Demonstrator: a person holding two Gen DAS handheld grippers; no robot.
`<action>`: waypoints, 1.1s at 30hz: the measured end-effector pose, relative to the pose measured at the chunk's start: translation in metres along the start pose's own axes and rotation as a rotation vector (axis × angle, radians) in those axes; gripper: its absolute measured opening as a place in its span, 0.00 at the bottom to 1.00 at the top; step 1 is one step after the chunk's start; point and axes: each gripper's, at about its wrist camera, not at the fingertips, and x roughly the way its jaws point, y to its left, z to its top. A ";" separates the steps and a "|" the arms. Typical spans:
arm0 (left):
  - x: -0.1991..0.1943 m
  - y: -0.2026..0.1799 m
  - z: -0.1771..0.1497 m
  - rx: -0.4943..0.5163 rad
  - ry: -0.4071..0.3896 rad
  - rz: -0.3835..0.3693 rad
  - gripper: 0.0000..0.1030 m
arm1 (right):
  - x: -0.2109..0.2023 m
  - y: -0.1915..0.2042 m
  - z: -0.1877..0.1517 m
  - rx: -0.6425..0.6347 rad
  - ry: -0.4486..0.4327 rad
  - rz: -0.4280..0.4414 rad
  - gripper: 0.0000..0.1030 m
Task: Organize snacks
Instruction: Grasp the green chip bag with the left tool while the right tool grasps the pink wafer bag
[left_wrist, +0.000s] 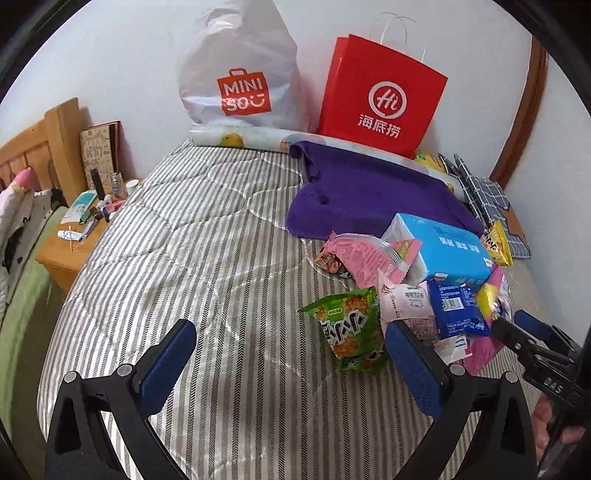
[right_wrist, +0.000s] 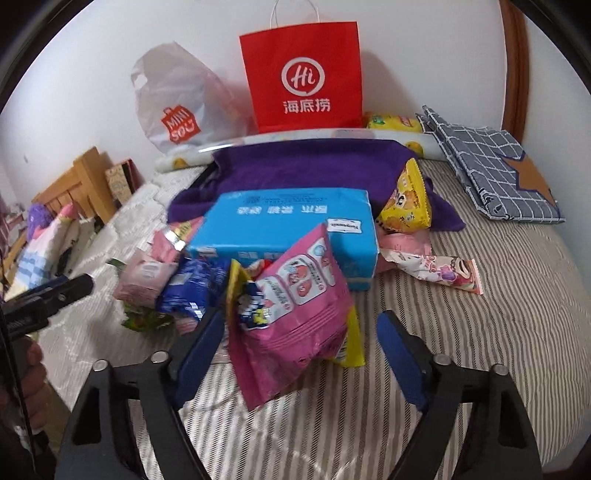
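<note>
I hold two black claws with blue padded fingers over a bed covered in a grey and white striped quilt (left_wrist: 192, 229). My left claw (left_wrist: 291, 343) is spread wide and holds nothing; a green crinkly snack bag with orange biscuit pictures (left_wrist: 351, 328) lies on the quilt between its fingers, nearer the right finger, at about 1 o'clock in the left view. My right claw (right_wrist: 299, 332) is also spread wide, with a shiny pink foil snack pouch (right_wrist: 299, 306) lying between its fingers, leaning against the left one; I cannot tell whether the pad touches it.

The snack pile sits just behind the pouch, at 12 o'clock in the right view: a light blue plastic-wrapped tissue pack (right_wrist: 284, 225), a dark blue wrapper (right_wrist: 188, 291) at 10 o'clock, a yellow snack bag (right_wrist: 406, 203) at 1 o'clock, and a pale pink printed wrapper (right_wrist: 436, 266) at 2 o'clock. A purple knitted cloth (right_wrist: 295, 162) lies beneath and behind the pile.

Against the white wall at 12 o'clock stand a red paper carrier bag with a white logo (right_wrist: 303, 77) and, to its left, a white plastic shopping bag with an orange logo (right_wrist: 173, 107)
</note>
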 end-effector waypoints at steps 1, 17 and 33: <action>0.002 -0.001 0.001 0.005 -0.001 0.000 1.00 | 0.005 0.000 -0.001 0.000 0.011 0.012 0.77; 0.019 -0.027 0.011 0.091 0.000 -0.091 1.00 | 0.010 -0.009 -0.005 -0.017 -0.042 0.049 0.56; 0.027 -0.009 0.014 0.055 0.039 -0.035 0.97 | -0.019 -0.040 -0.011 -0.002 -0.097 0.003 0.56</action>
